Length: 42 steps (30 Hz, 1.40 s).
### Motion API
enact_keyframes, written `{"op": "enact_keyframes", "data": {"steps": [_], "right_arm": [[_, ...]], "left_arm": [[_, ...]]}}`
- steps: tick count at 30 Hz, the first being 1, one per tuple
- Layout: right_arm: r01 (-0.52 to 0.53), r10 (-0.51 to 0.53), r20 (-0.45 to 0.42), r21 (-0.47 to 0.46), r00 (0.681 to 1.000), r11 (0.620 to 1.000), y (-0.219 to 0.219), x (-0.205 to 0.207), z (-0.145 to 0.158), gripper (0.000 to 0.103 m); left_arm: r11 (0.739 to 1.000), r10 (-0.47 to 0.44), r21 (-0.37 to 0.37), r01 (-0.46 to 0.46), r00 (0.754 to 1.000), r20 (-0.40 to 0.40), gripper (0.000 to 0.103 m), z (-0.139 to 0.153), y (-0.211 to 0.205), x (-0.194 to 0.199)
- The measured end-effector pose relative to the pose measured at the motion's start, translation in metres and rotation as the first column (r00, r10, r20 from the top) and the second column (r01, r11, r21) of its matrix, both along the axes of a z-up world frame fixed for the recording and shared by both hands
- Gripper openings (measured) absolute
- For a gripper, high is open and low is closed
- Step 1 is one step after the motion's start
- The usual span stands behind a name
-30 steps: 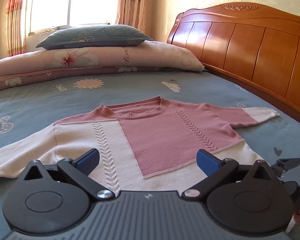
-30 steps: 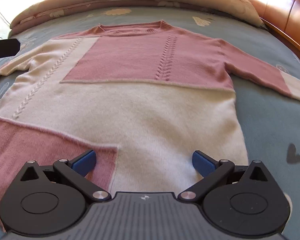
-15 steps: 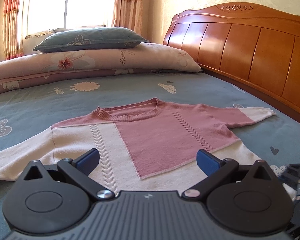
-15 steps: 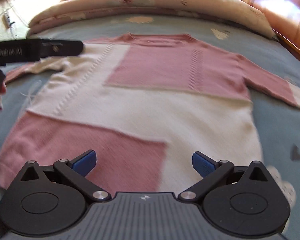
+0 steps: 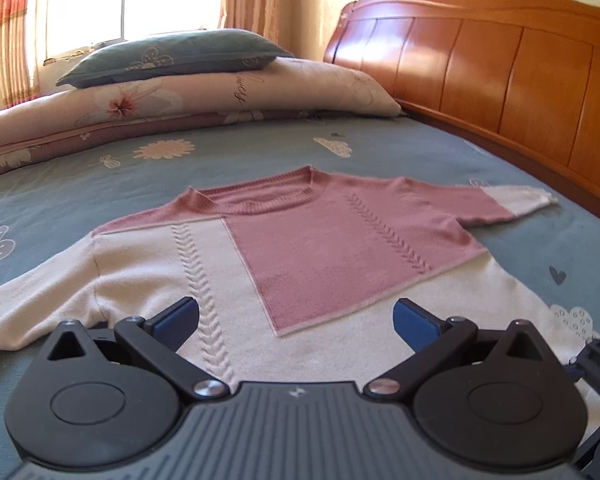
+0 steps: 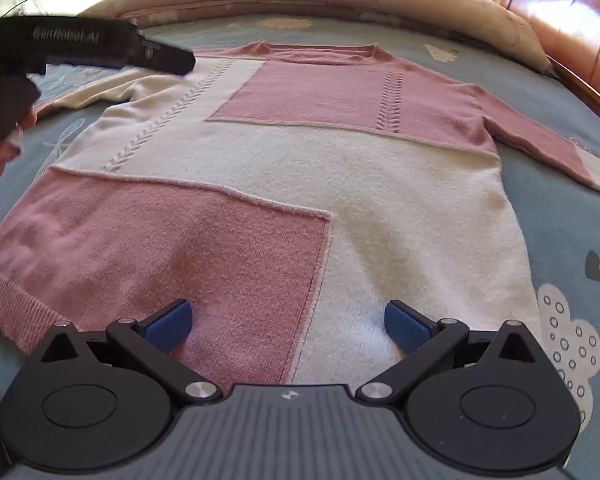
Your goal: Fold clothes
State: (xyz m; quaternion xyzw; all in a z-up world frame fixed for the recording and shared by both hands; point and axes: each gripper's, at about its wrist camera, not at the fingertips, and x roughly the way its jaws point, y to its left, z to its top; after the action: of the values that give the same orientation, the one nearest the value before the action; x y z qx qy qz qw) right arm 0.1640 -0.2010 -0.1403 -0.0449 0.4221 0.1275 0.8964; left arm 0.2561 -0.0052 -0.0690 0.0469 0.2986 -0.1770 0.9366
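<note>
— Fingers first: how do they stand?

— Both pairs gape wide and hold nothing. The right gripper (image 6: 286, 320) hovers over the hem of the pink-and-cream knitted sweater (image 6: 284, 160); its left finger is above the pink block, its right above the cream. The left gripper (image 5: 296, 320) hangs over the cream chest panel, close to the armpit.

— And the sweater?

— Spread flat, front up, on the blue flower-printed bedsheet (image 5: 100, 184). Its long axis runs away from the right fingers: hem nearest, ribbed collar farthest, pointing at the floral bolster (image 5: 180, 96). Sleeves stretch out sideways.

— Advice for a fold?

— I'd pinch an edge through both layers, lift low, and keep the crease parallel to the cable stitch.
</note>
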Motion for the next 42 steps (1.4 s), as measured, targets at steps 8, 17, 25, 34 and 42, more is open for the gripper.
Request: {"op": "enact_keyframes", "data": {"steps": [8,17,25,34,42], "right_arm": [[0.027,-0.027,0.004,-0.013,1.0,1.0,0.005,0.003,0.0,0.103],[0.044,-0.043,0.019,-0.005,0.999,0.999,0.006,0.001,-0.001,0.103],[0.032,-0.032,0.05,0.005,0.998,0.999,0.004,-0.002,-0.004,0.103],[-0.012,0.009,0.077,0.038,0.997,0.999,0.002,-0.006,0.011,0.103],[-0.045,0.021,0.156,0.153,0.988,0.987,-0.007,0.015,0.031,0.103]], "left_arm": [[0.982,-0.019,0.181,0.045,0.99,-0.139,0.103,-0.059,-0.031,0.014],[0.998,-0.018,0.064,0.027,0.99,-0.143,0.103,-0.069,-0.013,0.01],[0.999,-0.014,0.03,0.016,0.997,-0.077,0.103,-0.069,0.002,-0.023],[1.0,0.0,0.017,0.002,0.995,-0.101,0.102,-0.037,0.033,-0.006],[0.968,0.148,-0.171,-0.184,0.968,-0.204,0.102,-0.033,0.091,0.09]]}}
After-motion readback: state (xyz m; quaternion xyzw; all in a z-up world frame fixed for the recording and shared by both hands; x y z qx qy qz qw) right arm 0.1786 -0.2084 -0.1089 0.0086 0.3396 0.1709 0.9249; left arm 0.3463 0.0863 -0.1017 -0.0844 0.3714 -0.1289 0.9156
